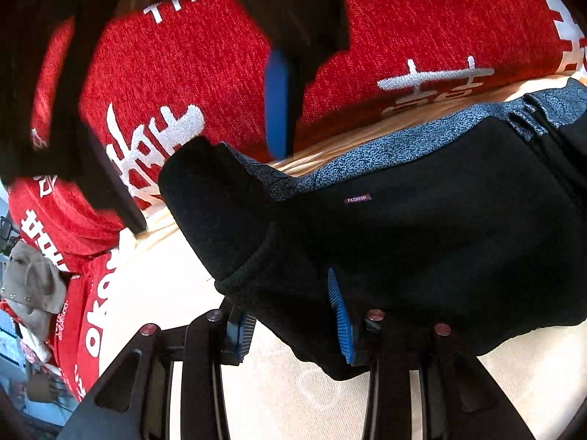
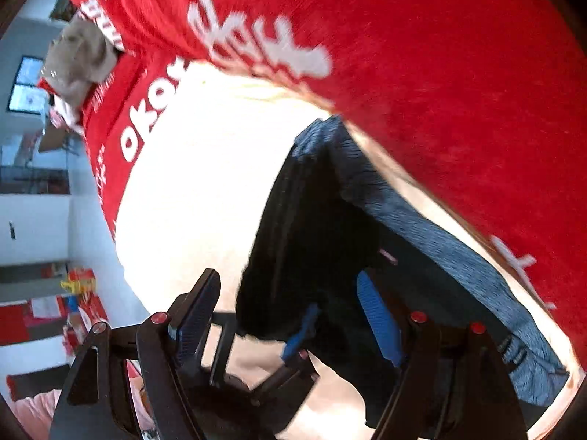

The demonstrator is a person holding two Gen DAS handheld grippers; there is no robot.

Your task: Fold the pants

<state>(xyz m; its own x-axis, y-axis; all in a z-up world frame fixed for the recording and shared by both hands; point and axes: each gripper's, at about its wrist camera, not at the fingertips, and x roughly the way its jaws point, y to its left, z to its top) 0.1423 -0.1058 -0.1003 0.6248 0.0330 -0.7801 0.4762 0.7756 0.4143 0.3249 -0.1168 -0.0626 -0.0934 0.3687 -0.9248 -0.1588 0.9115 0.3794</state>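
Note:
Black pants (image 1: 422,242) with a blue-grey patterned waistband (image 1: 385,146) and a small FASHION tag (image 1: 356,198) lie on a cream bed surface (image 1: 172,293). My left gripper (image 1: 290,326) is shut on a thick fold of the black cloth at the pants' near edge. The cloth bulges between its blue pads (image 1: 341,315). The right gripper's blue pad (image 1: 277,106) hangs above the far side of the pants. In the right wrist view, my right gripper (image 2: 286,315) stands open over the pants (image 2: 312,227). One finger (image 2: 378,319) is above the cloth and the other above the cream surface. The left gripper (image 2: 299,330) shows below.
A red cover with white lettering (image 1: 190,73) rises behind the bed surface and wraps round its side (image 2: 440,73). A grey plush toy (image 1: 33,286) sits on it at the left. Room furniture and red boxes (image 2: 80,293) lie beyond the bed edge.

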